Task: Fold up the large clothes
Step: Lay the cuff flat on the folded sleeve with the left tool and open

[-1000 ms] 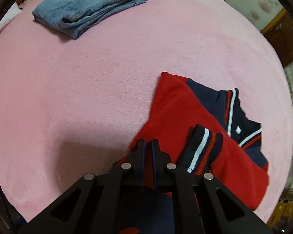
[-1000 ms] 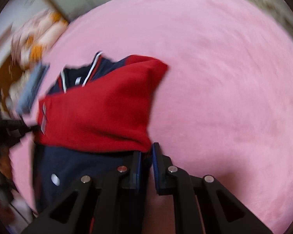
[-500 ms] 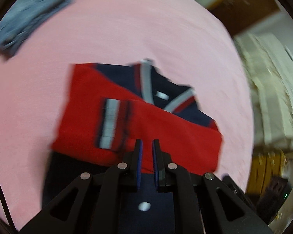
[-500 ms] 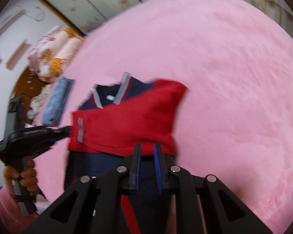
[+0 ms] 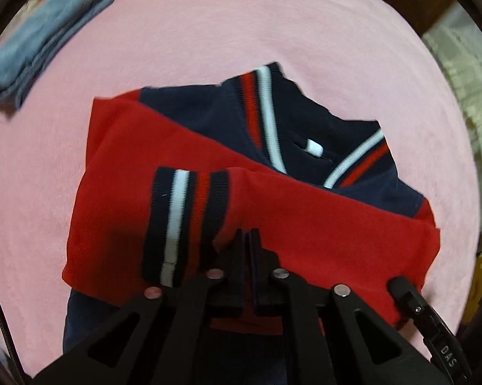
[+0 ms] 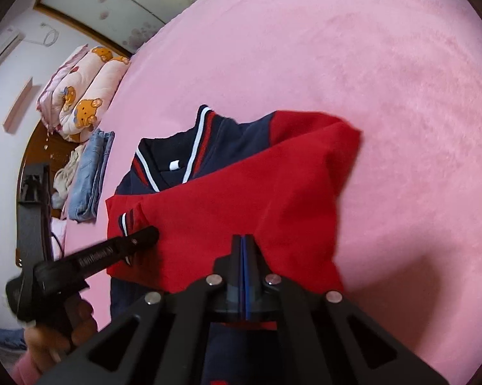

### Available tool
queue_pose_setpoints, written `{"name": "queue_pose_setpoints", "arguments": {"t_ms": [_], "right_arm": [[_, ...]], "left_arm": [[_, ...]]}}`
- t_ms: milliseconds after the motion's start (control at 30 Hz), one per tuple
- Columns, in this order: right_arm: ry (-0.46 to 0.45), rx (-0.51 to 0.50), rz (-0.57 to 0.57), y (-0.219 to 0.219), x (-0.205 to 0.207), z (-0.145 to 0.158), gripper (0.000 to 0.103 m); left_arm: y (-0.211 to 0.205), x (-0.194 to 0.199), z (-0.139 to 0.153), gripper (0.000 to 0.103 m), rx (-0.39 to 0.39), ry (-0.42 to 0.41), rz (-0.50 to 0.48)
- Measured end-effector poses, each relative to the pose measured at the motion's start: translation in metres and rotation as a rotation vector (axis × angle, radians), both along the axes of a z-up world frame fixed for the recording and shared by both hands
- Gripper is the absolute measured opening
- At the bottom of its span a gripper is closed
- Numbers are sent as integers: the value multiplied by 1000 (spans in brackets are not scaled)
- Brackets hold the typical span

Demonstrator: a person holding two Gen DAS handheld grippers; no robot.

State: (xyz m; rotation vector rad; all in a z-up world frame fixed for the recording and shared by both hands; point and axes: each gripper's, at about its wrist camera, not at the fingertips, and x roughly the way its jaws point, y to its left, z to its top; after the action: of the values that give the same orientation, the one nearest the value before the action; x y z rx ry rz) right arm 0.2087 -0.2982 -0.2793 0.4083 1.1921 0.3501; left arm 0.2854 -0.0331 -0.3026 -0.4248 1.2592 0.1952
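Both grippers off the sleeves, jaws closed and empty over the jacket

A second ago each pinched a sleeve; now the left gripper (image 5: pixel 248 240) and right gripper (image 6: pixel 243 243) hover with jaws together above the red-and-navy knit jacket (image 5: pixel 305 221), sleeves crossed over its chest on the pink plush bed (image 5: pixel 208 25), so the bottom fold looks next; folded blue jeans (image 5: pixel 38 48) lie well apart

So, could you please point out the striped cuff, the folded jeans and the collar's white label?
striped cuff (image 5: pixel 180 221): left wrist view, white stripe.
folded jeans (image 5: pixel 38 48): left wrist view, top layer.
white label (image 5: pixel 314 147): left wrist view, its middle.
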Motion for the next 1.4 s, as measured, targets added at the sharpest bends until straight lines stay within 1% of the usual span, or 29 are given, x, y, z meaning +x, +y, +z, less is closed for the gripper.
{"name": "queue_pose_setpoints", "arguments": {"t_ms": [100,167,200,233,300,367,467,500,567,633,667,700,767,800,833,867,933,967,1000,1033,1067,1100,1167,1200,1233,1267,1333,1367,1400], "right_arm": [[-20,-99,-40,-18,-3,3,0],[-1,-162,-112,-40,-6,1,0],[19,-213,-146,-53,-7,-1,0],[25,-213,-155,-61,-8,-2,0],[26,-170,-184,-74,-10,2,0],[4,-131,-187,-79,-12,11,0],[-87,-88,-103,-63,-11,32,0],[-102,-74,-72,-54,-12,35,0],[-118,-40,0,-33,-7,38,0],[-115,-13,71,-7,1,33,0],[-108,-12,101,4,5,30,0],[-94,-18,130,19,12,24,0],[-74,-33,143,36,23,11,0],[-60,-59,138,42,29,5,0],[-54,-84,129,43,32,2,0],[-51,-96,115,41,36,0,0],[-50,-80,81,32,42,-1,0],[-55,-63,72,26,44,0,0],[-74,-108,46,16,43,3,0],[-87,-188,22,9,43,5,0],[-92,-240,8,-3,43,6,0],[-81,-217,-7,-13,42,5,0],[-70,-144,-76,-39,36,9,0],[-81,-188,-103,-46,32,14,0],[-92,-260,-121,-50,28,17,0],[-101,-298,-130,-54,23,21,0],[-99,-285,-165,-64,10,29,0],[-96,-254,-196,-70,0,35,0],[-95,-228,-214,-73,-7,39,0]], "left_arm": [[4,-1,0,1,-12,-8,-18],[5,-2,0,1,-11,-6,-12],[6,-3,0,1,-11,-5,-9],[5,-3,1,1,-11,-7,-6],[5,-4,3,1,-13,-10,-14],[3,-5,7,1,-23,-13,-26],[3,-8,17,2,-58,-39,-41],[2,-9,21,2,-71,-51,-48],[0,-8,28,2,-84,-65,-66],[-3,-5,31,2,-94,-73,-82],[-13,7,28,2,-86,-67,-81],[-14,12,26,2,-52,-44,-70],[-14,15,24,2,12,-12,-57],[-10,19,20,2,42,2,-49],[-9,20,18,2,35,7,-39],[-4,20,16,2,7,6,-24],[11,17,13,2,-82,-15,35],[16,16,12,2,-99,-20,53],[19,14,13,2,-111,-27,64],[21,12,15,2,-103,-36,72],[21,11,16,2,-89,-39,70],[22,10,17,2,-87,-42,64],[21,8,22,2,-65,-53,56],[20,5,28,2,-41,-63,58],[19,3,32,8,-22,-72,62],[21,1,36,13,13,-80,74],[25,-13,54,28,74,-123,87],[27,-16,58,33,83,-141,88],[29,-24,68,44,97,-166,87]]}}
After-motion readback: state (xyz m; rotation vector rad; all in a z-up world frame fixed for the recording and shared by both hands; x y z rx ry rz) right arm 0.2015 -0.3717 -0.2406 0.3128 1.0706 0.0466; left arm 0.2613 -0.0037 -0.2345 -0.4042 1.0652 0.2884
